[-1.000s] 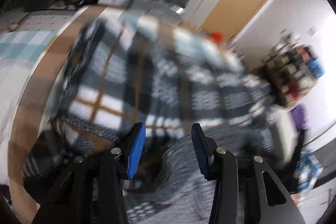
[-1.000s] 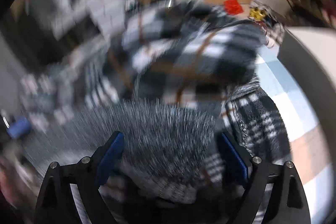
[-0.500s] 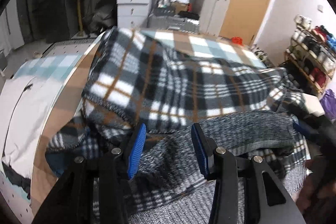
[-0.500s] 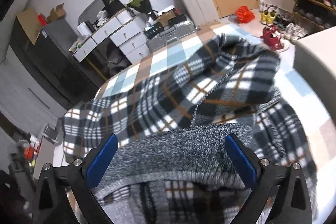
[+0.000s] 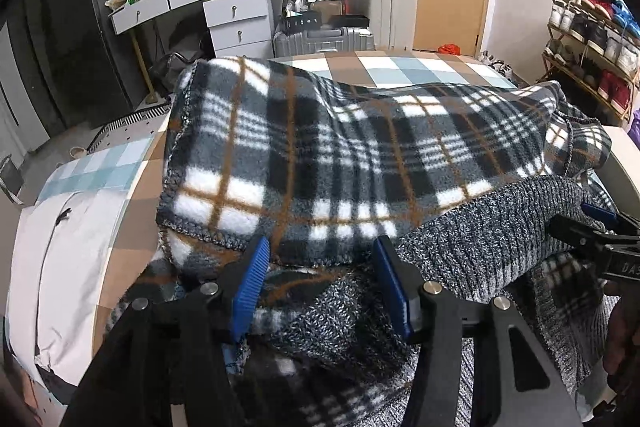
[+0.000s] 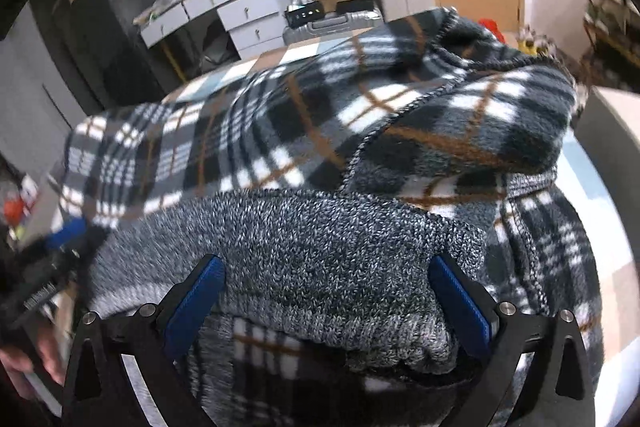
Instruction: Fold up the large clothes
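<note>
Both the left claw (image 5: 320, 287) and right claw (image 6: 326, 301) gape over plaid garment (image 5: 340, 155) on checkered bed (image 5: 132, 163), cluttered bedroom behind.

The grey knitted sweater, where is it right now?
The grey knitted sweater lies folded on the plaid blanket on the bed, filling the near middle of the right wrist view, between the wide-open right tongs.
</note>
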Motion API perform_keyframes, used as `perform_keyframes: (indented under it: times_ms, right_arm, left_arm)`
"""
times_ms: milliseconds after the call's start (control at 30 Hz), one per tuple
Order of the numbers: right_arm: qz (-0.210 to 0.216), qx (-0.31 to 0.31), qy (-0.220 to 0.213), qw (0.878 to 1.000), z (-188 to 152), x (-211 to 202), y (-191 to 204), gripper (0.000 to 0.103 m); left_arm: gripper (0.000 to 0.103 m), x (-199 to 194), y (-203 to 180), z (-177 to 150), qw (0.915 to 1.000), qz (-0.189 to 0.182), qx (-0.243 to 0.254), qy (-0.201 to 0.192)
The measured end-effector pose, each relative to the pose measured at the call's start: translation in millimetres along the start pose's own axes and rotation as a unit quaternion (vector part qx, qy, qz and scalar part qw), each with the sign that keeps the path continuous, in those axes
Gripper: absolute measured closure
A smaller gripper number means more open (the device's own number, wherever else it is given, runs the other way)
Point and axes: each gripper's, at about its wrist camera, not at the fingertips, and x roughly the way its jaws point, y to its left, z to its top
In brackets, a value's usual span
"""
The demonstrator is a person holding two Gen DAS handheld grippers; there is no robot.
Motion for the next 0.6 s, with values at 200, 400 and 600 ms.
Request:
perform_keyframes:
  times_ms: [200,400,600]
  right_arm:
    - [0.026,0.02,-0.018,0.999,-1.6,-4.6,-6.6,0.0]
    - [0.097,0.139,-0.034,0.985,-2.1,-22.6,-35.1,0.0]
    - [0.176,0.208,-0.052,0.961,-6.9,-48.0,-29.0,0.0]
  left_arm:
    - [0.055,-9.3,5.8,1.8,0.9997,-0.016,-0.018,-0.009]
    - [0.055,-60.7,73.7,2.1,0.9897,-0.002,-0.114,-0.087]
    - [0.045,-41.3,172.0,-20.1,0.9629,-0.089,-0.251,-0.043]
